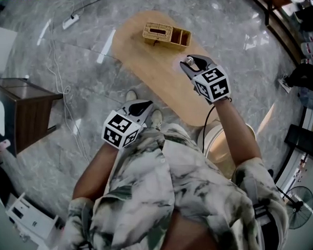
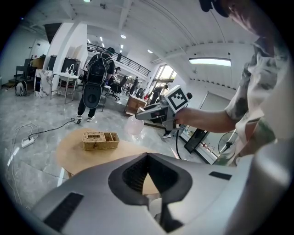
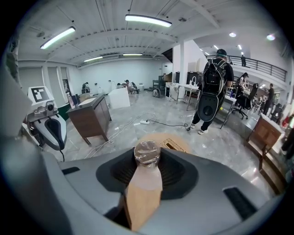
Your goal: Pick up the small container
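The small container (image 3: 147, 153) is a clear cup with a crinkled film lid, and my right gripper (image 3: 147, 158) is shut on it. In the head view the right gripper (image 1: 190, 63) holds the container (image 1: 188, 59) over the right part of the oval wooden table (image 1: 144, 66). Seen from the left gripper view, the container (image 2: 131, 126) hangs above the table in the right gripper (image 2: 154, 113). My left gripper (image 1: 142, 105) is off the table's near edge, close to the person's body. Its jaws (image 2: 147, 158) meet at the tips with nothing between them.
A wicker basket (image 1: 165, 34) with compartments stands at the table's far end. A dark wooden cabinet (image 1: 23, 108) is on the left, with a power strip (image 1: 71, 20) and cables on the marble floor. A person with a backpack (image 3: 212, 87) stands beyond the table.
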A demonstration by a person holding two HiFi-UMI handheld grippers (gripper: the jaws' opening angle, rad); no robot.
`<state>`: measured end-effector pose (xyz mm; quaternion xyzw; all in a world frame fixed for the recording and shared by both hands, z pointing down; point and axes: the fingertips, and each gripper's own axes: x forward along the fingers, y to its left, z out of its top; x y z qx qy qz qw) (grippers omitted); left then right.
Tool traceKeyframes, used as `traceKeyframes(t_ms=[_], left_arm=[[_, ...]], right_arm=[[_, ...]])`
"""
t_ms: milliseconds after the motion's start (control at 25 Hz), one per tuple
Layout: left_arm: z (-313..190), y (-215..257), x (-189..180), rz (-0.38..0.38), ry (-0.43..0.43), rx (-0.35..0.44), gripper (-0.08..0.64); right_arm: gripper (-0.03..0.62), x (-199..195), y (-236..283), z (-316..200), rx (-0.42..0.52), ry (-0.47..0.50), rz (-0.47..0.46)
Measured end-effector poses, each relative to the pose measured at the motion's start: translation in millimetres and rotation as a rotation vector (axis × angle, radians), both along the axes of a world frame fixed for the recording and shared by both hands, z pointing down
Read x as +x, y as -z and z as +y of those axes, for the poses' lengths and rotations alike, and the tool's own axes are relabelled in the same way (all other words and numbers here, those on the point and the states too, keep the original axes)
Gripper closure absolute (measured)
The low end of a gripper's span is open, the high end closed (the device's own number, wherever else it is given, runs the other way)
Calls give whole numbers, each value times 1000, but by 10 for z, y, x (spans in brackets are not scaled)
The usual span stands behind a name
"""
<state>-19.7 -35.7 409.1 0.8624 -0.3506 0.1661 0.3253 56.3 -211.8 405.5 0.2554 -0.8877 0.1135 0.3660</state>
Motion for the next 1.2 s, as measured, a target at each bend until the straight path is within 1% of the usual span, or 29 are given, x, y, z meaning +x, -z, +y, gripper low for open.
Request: traceKeyframes(t_ms=[720,1200], left_arm=[[73,-5,66,-7,10,5,538],[71,-9,13,-17,12,-2,538]], right_arm=[[436,85,-19,80,1,14,7],[436,59,-40,53,4,19,12]])
